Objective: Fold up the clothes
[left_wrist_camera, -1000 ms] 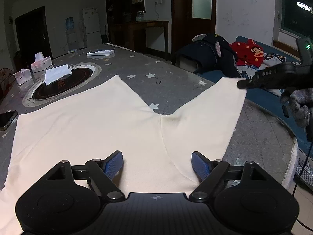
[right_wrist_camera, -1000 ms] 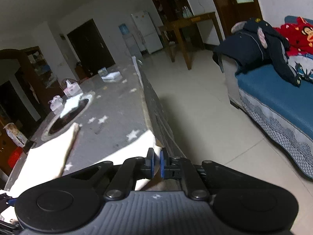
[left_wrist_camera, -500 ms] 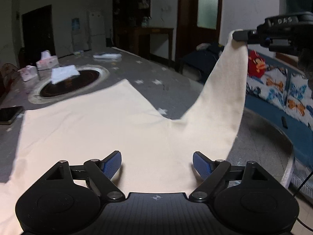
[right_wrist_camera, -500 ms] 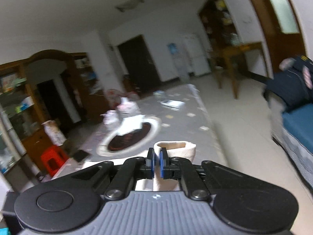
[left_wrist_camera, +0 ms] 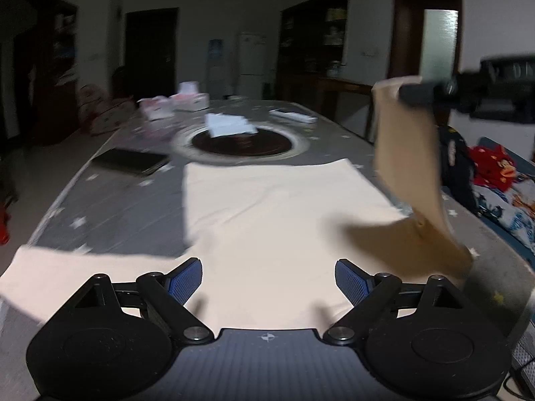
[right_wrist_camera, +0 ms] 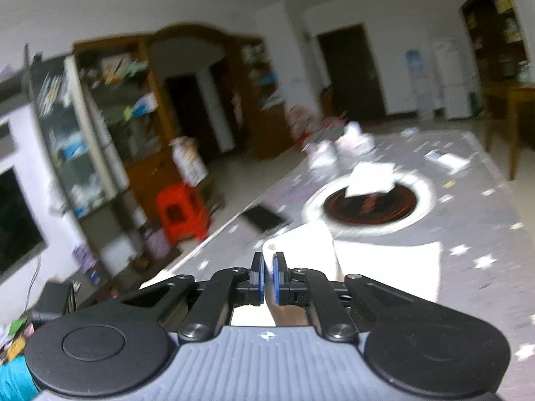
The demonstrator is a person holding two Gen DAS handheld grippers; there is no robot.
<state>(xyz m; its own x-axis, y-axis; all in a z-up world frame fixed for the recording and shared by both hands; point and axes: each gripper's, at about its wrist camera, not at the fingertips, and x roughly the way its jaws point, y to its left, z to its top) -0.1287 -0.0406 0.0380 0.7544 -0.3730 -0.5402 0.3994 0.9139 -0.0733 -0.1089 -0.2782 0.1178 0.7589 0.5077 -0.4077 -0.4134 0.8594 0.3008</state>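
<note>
Cream trousers [left_wrist_camera: 277, 220] lie spread on the grey star-patterned table [left_wrist_camera: 110, 200]. My left gripper [left_wrist_camera: 268, 279] is open and empty, low over the near part of the trousers. My right gripper [right_wrist_camera: 267, 279] is shut on the end of one trouser leg [right_wrist_camera: 301, 247] and holds it up in the air. In the left wrist view that lifted leg [left_wrist_camera: 408, 153] hangs from the right gripper [left_wrist_camera: 418, 92] at the upper right, above the flat leg. The frames are blurred by motion.
A round dark hotplate [left_wrist_camera: 240, 140] with a white cloth on it sits mid-table. A dark phone [left_wrist_camera: 130, 162] lies at the left. Tissue boxes [left_wrist_camera: 174, 102] stand at the far end. A sofa with clothes [left_wrist_camera: 491, 173] is at the right, a red stool [right_wrist_camera: 182, 214] at the left.
My right gripper has lifted the trouser leg off the table and swung it up and leftward over the other leg. The left gripper stays open and its view has turned left.
</note>
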